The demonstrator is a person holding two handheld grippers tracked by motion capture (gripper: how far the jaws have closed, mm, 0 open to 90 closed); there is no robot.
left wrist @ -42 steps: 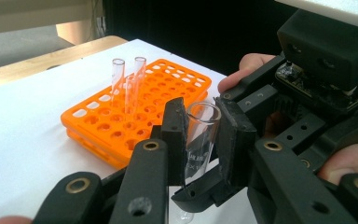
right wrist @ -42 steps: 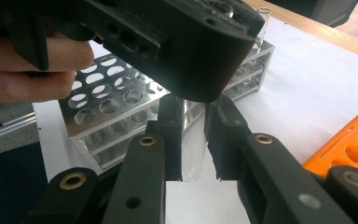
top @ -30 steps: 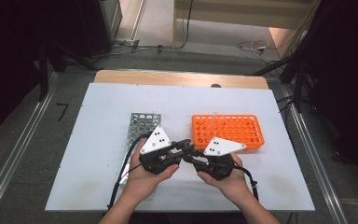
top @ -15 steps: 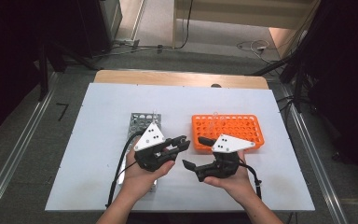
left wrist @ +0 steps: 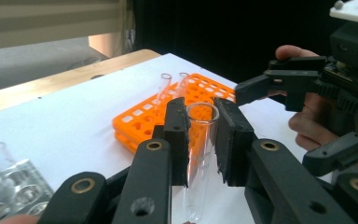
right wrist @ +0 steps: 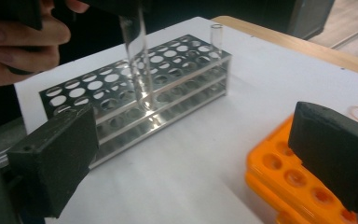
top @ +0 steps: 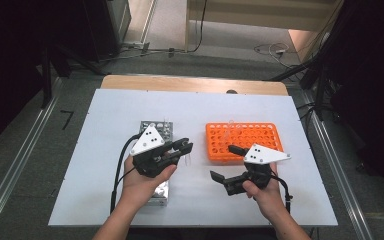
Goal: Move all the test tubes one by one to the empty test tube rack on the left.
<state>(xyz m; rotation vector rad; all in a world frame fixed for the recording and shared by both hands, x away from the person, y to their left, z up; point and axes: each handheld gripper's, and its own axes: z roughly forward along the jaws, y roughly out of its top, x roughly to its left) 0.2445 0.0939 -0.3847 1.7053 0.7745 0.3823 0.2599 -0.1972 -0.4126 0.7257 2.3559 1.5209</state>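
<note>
Tools, left (top: 184, 148) gripping test tube (left wrist: 199, 154), right (top: 225, 165) spread, have separated.

The clear glass test tube (left wrist: 200, 154) sits between black jaws of the left gripper (top: 182, 148), which carries a pale grey three-cornered plate. The right gripper (top: 223, 162) is black too, with the same plate. On the right stands a bright orange plastic rack (top: 243, 140); on the left a shiny silver metal rack (right wrist: 135, 100), dotted with round holes. The table top (top: 105, 130) looks white, maybe light grey.
</note>
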